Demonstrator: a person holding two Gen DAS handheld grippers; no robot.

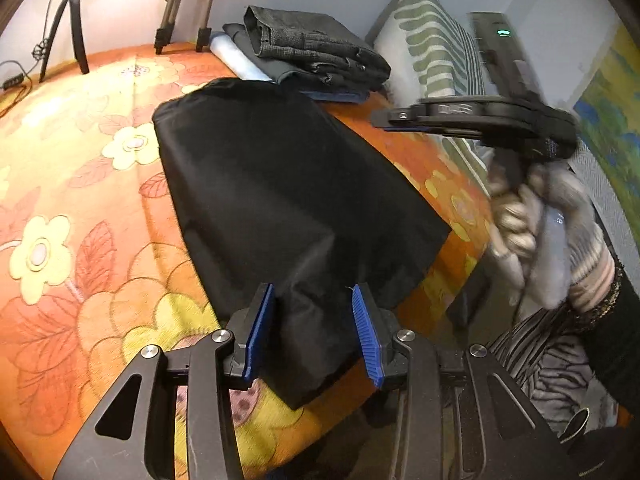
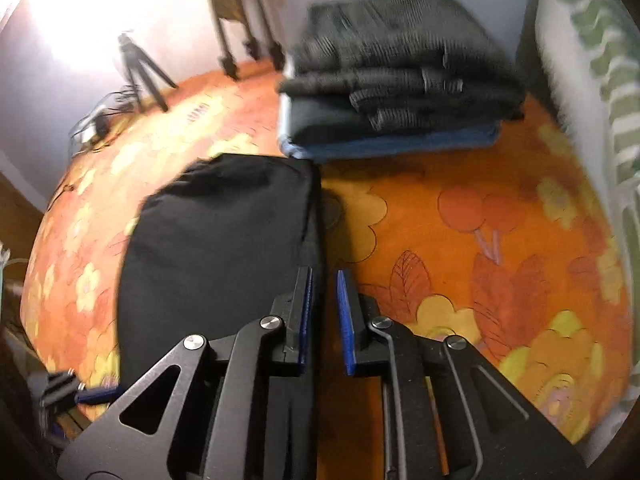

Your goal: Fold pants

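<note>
Fold laid: left gripper (image 1: 314,330) fingers spread astride the black pants' (image 1: 280,184) near corner, right gripper (image 2: 324,312) fingers slightly parted, pinching nothing; next, regrasp the near edge

The folded pants (image 1: 280,200) lie on the bedspread (image 1: 80,200), their near end at the bed's edge. At one o'clock beyond them sits a stack of folded clothes (image 1: 312,52), with a pillow (image 1: 432,48) at two o'clock. A tripod (image 1: 68,28) stands at eleven o'clock.
</note>
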